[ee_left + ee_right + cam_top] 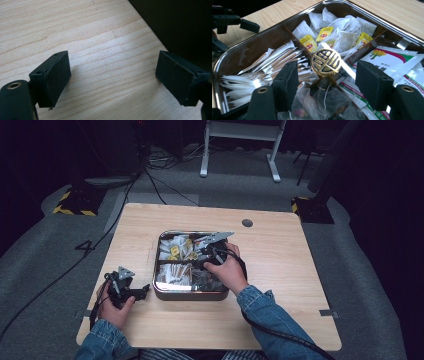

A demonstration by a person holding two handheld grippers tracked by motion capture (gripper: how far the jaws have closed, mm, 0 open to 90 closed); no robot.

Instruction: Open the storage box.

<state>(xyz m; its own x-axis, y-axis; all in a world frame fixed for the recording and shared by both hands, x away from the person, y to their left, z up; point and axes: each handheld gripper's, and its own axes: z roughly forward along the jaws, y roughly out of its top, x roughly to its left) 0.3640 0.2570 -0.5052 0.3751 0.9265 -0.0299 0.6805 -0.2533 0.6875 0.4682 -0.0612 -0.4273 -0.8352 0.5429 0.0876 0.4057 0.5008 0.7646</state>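
The metal tray (162, 292) sits mid-table, its sections full of tea bags (342, 37), paper sticks (279, 58) and packets (392, 58). The right gripper (325, 77) hangs over its round gold knob (325, 62), jaws apart, holding nothing. The left gripper (112, 77) rests open on the table (100, 37) beside the tray.

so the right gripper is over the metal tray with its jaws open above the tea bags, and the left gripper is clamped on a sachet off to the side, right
Not quite. The left gripper holds nothing: the left gripper view shows its jaws wide apart over the bare wooden table. The rest stands: the right gripper is over the metal tray, jaws open above the tea bags.
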